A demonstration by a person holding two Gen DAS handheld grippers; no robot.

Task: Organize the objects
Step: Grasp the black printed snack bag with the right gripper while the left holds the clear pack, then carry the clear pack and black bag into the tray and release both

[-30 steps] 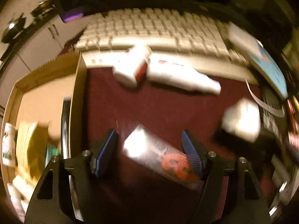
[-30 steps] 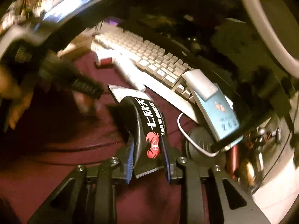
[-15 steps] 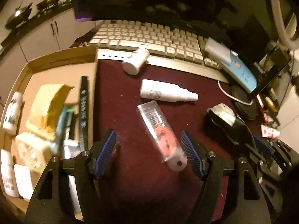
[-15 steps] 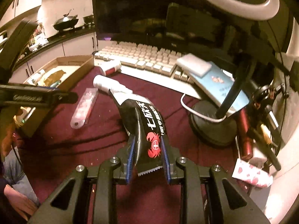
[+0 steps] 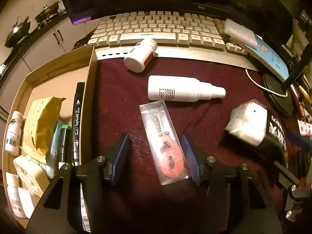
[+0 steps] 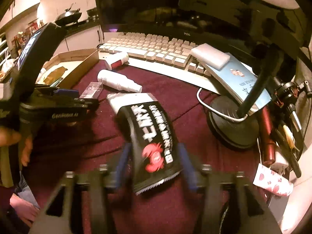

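Note:
My left gripper (image 5: 155, 159) is open around a clear plastic pack with a red item inside (image 5: 164, 142), which lies on the maroon cloth; the pack sits near the right finger. My right gripper (image 6: 154, 167) is open, its jaws apart on either side of a black snack packet with a red crab (image 6: 150, 136). The packet also shows at the right of the left wrist view (image 5: 257, 126). A white spray bottle (image 5: 181, 91) and a white pill bottle (image 5: 140, 55) lie further ahead. A cardboard box (image 5: 91, 81) stands at the left.
The box holds a black marker (image 5: 77, 120), a yellow packet (image 5: 42, 124), small white bottles and other items. A keyboard (image 5: 159, 29) and monitor lie behind. At the right stand a lamp base (image 6: 232, 124), a blue book (image 6: 239, 78), pens and clutter.
My right gripper has opened and let the black packet go. My left gripper has come down and forward so that the clear pack lies between its fingers.

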